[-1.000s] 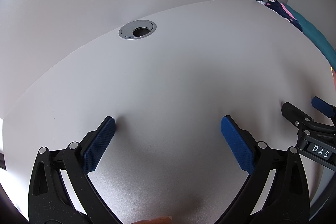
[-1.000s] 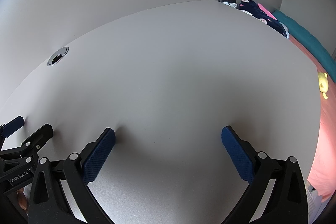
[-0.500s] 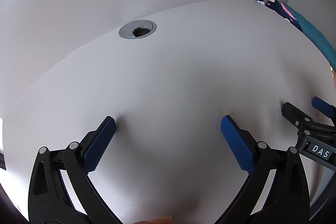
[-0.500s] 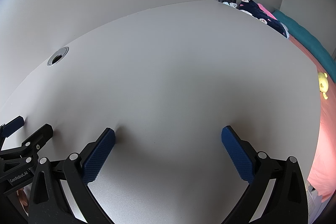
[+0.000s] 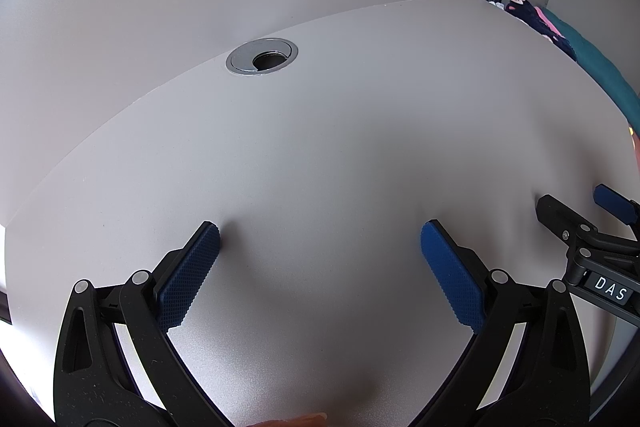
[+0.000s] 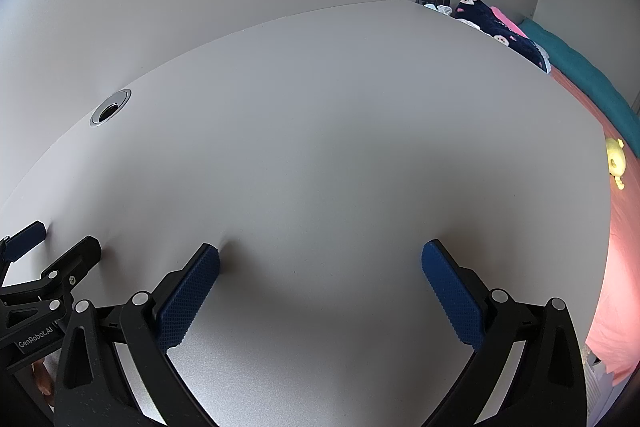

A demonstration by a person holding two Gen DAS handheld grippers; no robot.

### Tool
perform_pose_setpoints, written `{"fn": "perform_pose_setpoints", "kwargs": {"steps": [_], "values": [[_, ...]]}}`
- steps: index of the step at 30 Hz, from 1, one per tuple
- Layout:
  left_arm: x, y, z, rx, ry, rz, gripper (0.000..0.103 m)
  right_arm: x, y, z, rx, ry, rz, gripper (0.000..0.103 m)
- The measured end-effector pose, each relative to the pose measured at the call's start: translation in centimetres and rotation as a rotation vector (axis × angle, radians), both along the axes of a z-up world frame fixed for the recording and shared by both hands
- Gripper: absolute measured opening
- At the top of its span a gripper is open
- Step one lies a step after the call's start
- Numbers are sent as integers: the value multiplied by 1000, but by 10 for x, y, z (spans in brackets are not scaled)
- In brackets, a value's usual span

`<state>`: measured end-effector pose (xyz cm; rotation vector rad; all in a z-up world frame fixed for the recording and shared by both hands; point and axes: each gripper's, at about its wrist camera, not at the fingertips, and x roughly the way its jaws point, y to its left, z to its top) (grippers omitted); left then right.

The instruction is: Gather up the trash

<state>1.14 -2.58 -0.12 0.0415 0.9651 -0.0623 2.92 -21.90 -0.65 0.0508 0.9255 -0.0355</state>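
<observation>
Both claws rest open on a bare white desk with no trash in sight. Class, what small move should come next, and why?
Probably swing both views around to find trash. The left claw and right claw are open and hold nothing, and the desk shows only a cable grommet.

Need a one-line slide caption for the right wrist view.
Right claw open over a bare white desk; left claw at the left edge, cable grommet beyond.

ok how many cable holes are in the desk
1: the cable hole sits near the desk's back edge by the wall, ahead-left of both grippers. The near edge is out of view.
</observation>
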Motion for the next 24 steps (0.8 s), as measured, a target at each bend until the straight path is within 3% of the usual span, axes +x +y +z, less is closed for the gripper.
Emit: {"fn": "perform_pose_setpoints", "kwargs": {"steps": [24], "values": [[2, 1, 0, 0, 1, -1, 97, 0, 0, 0, 0, 0, 0, 101]]}}
